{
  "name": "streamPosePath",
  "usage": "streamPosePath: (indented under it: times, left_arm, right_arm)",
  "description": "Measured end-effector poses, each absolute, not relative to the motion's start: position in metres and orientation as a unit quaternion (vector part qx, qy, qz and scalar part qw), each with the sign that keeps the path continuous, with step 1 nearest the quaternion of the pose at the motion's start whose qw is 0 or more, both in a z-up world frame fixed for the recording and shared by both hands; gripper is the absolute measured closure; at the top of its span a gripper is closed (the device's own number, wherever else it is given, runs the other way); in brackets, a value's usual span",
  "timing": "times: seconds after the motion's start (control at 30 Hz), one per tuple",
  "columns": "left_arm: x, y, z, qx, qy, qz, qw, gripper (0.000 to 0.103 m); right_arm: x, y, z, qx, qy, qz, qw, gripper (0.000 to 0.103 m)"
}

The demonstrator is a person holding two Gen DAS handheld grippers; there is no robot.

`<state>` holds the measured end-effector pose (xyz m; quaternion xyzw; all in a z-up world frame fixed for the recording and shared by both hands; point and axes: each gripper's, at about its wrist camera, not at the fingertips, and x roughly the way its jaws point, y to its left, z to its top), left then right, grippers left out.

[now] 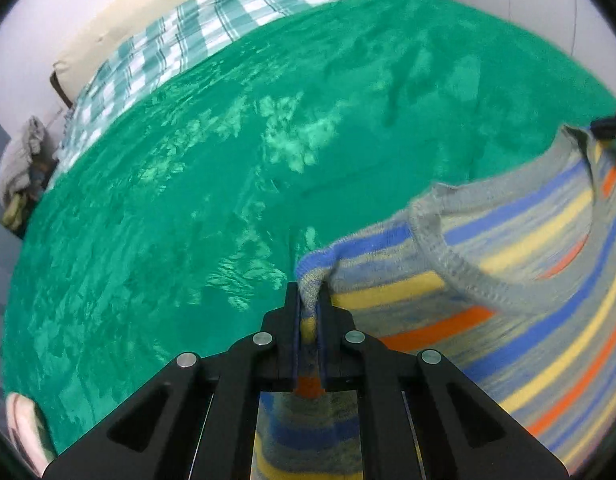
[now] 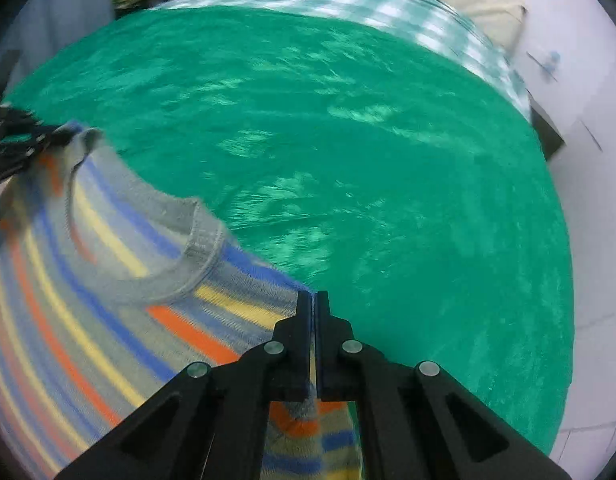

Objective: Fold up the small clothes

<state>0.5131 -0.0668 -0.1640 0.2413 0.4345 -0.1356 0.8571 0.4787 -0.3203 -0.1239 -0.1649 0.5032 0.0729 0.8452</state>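
Note:
A small striped sweater [image 1: 507,280], grey with blue, yellow and orange stripes and a grey ribbed collar, hangs stretched between my two grippers above a green blanket [image 1: 228,160]. My left gripper [image 1: 309,292] is shut on one shoulder of the sweater. My right gripper [image 2: 313,300] is shut on the other shoulder of the same sweater [image 2: 108,280]. The right gripper's tip shows at the far right edge of the left wrist view [image 1: 611,124], and the left gripper shows at the left edge of the right wrist view [image 2: 20,136]. The sweater's body hangs below, mostly out of sight.
The green blanket [image 2: 367,160] covers a bed. A green-and-white checked cloth [image 1: 196,36] lies at its far end against a cream pillow [image 1: 120,20]. A heap of clothes [image 1: 24,168] sits beside the bed. White walls [image 2: 587,208] surround it.

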Motion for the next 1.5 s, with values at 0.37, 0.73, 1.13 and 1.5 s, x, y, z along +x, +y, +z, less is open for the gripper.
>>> streamPosePath:
  times: [0.37,0.73,1.13,1.5]
  left_arm:
    - [0.499,-0.024,-0.137,0.161,0.43,-0.067,0.886,0.028]
    - [0.254,0.039,-0.086,0.038,0.454,-0.131,0.88,0.01]
    - [0.081,0.033,-0.163,0.096,0.552,-0.115,0.82,0.009]
    - [0.136,0.106,-0.107,-0.068,0.388,-0.001,0.919,0.005]
  right_arm:
    - [0.474,-0.338,-0.131,-0.127,0.511,0.048,0.849,0.029]
    - [0.244,-0.336,-0.051,-0.075,0.471,0.089,0.875,0.025]
    - [0.026,-0.288,-0.131,-0.032,0.603,0.062,0.795,0.025]
    - [-0.002,-0.325,-0.054,0.067,0.323,-0.066,0.942,0.015]
